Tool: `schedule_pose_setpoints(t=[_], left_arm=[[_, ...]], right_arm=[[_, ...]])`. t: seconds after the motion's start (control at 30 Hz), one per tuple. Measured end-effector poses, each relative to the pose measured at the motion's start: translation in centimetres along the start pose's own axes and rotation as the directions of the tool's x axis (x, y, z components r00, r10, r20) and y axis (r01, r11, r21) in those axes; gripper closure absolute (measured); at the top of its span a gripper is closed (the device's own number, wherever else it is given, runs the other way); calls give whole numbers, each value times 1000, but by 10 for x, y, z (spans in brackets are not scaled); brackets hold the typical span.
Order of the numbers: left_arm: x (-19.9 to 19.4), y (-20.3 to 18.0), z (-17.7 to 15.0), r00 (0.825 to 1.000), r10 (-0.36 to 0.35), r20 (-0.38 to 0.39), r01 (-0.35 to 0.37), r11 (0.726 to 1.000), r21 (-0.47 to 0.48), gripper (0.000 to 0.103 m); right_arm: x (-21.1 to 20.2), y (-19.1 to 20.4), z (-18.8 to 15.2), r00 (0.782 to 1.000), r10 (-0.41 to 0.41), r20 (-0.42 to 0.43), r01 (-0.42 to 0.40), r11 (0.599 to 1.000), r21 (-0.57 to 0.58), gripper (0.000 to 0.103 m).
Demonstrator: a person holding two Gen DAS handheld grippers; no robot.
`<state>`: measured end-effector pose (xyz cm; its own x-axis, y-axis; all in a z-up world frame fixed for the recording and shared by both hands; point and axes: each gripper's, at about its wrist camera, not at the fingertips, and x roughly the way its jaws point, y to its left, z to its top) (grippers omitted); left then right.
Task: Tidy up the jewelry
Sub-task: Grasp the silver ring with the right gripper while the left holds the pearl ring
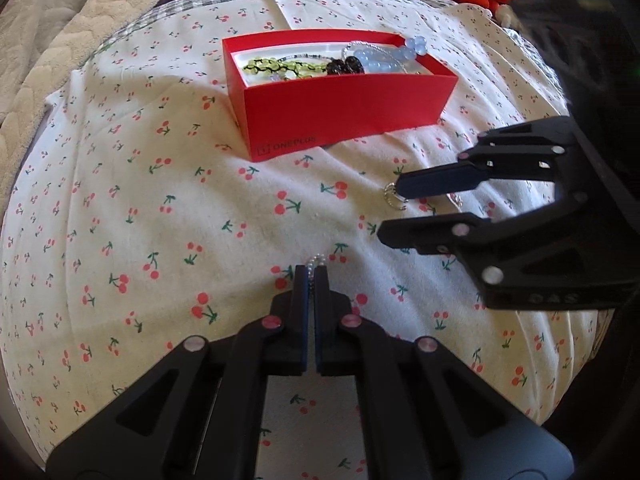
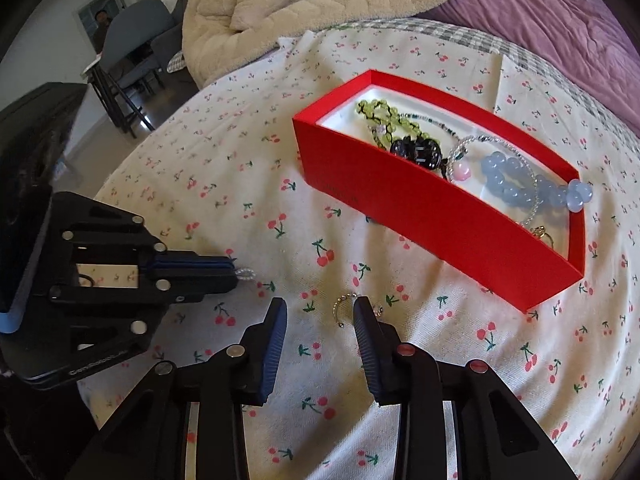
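- The left gripper (image 1: 311, 270) has its fingers pressed together on a small silver beaded piece (image 1: 317, 259), of which only a short loop shows past the tips
- The right gripper (image 2: 320, 312) has its fingers apart, nothing pressed between them; a small silver beaded ring (image 2: 343, 307) lies on the cherry-print cloth (image 2: 224, 168) between the tips, close to the right finger
- The red box (image 2: 432, 216) stands further in on the cloth, toward its far edge, already holding green, dark and pale blue beads
- To do this well, I think the right gripper should centre over the ring, go low to the cloth, and close slowly, so the thin ring does not slip out or catch fabric
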<state>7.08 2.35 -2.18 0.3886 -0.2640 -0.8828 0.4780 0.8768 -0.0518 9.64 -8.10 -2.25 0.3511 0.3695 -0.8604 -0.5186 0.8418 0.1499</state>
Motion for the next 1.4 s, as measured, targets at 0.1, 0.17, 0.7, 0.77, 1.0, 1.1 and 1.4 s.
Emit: schedule_pose_setpoints(t=[0.1,0.17,0.7,0.77,1.0,1.1,1.4], left_arm=[[1,0,-3,1000,-6,-8,6,1000,12,95],[3,-1,-4,1000,-8,-17,9,1000,24,86],[7,-2,-1,1000,-1,-20,2,1000,29,79],[7,-2,-2,1000,-2,-21,3,1000,28,79],[9,-1,0,1000,-7,-28,8,1000,27,78],[10,-1,0,1000,-10,-29,11,999,30,77],[3,0,2,999,-20,-25,21,999,36,74]], right_arm=[[9,-1,-1,1000,-16,-16,16,1000,-12,68],[10,0,-1,1000,-19,-12,18,1000,-22,68],[0,-4,7,999,-43,34,44,998,-55,55],[3,-4,8,998,-50,23,52,995,-84,55],[4,2,0,999,-38,5,38,988,-150,56],[-1,4,-2,1000,15,-2,-16,987,-160,56],[-24,4,-7,998,67,0,-67,986,-155,56]])
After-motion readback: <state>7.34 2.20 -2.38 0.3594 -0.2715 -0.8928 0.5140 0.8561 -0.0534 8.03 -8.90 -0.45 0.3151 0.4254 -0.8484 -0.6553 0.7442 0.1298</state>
